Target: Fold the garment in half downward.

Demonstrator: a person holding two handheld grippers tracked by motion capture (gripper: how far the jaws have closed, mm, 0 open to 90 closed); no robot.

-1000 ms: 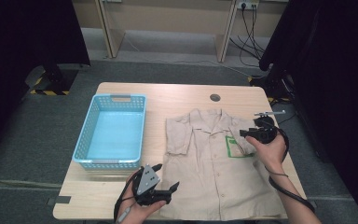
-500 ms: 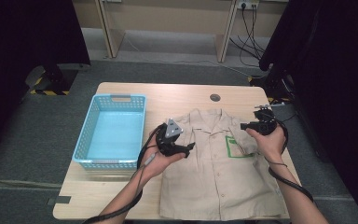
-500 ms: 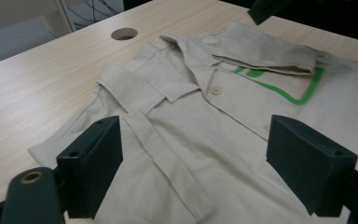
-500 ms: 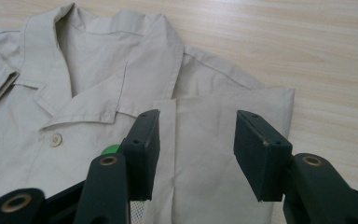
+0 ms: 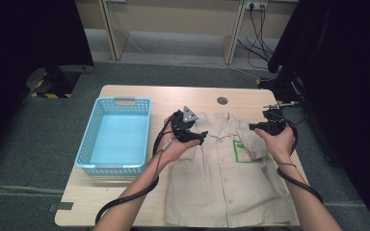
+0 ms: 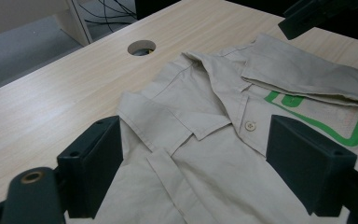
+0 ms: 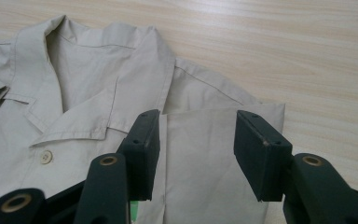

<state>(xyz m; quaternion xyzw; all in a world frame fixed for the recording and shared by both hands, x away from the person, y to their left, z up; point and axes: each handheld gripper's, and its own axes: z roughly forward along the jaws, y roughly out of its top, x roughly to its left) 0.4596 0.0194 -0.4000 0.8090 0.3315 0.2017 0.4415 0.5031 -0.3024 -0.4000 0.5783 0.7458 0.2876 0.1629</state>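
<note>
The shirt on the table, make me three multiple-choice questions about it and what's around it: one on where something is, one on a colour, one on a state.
1. Where does the basket sit relative to the shirt in the high view?
A. Left of it
B. On top of it
C. Right of it

2. What colour is the outline on the shirt's chest pocket?
A. Red
B. Green
C. Black

3. How does the sleeve by the pocket lie?
A. Spread out flat to the side
B. Hanging off the table
C. Folded in over the chest

Answers: 1 A, the blue basket stands beside the shirt at the left. 2 B, green lines frame the pocket. 3 C, the sleeve lies doubled across the pocket's top.
</note>
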